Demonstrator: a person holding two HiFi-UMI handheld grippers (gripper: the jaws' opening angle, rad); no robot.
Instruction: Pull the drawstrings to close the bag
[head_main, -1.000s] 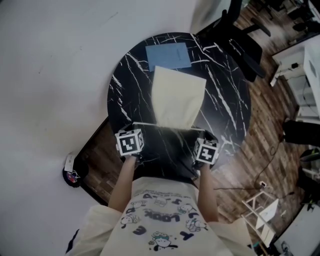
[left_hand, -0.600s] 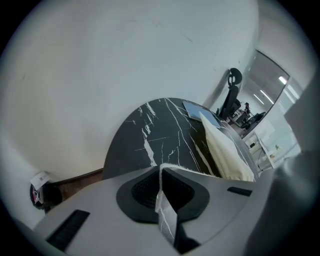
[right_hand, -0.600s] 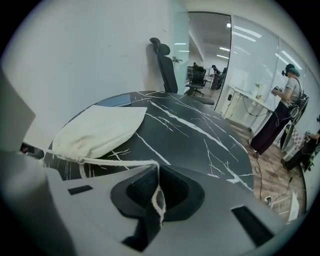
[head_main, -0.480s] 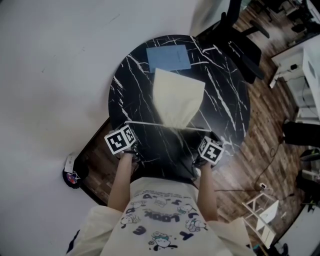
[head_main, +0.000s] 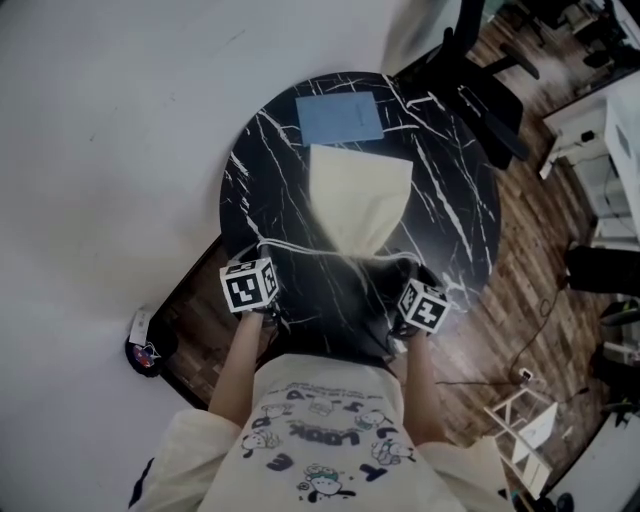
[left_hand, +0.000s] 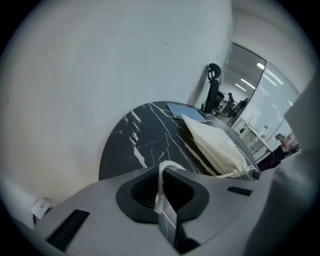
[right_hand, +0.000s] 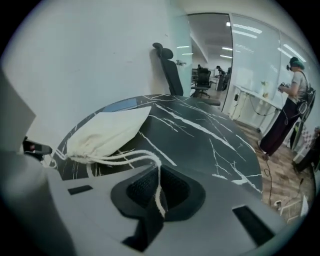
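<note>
Two drawstrings pinched, bag nearly closed.
My left gripper and right gripper each clamp one; the bag lies on the table, mouth gathered, so I judge only little tightening is left.

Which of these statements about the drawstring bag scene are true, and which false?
1. The cream bag lies on the black marbled table. True.
2. The left hand-held gripper is open and empty. False: it is shut on a drawstring.
3. A blue sheet lies on the table beyond the bag. True.
4. The bag's mouth gapes wide. False: it is gathered tight.
5. The right hand-held gripper is shut on a second drawstring. True.
</note>
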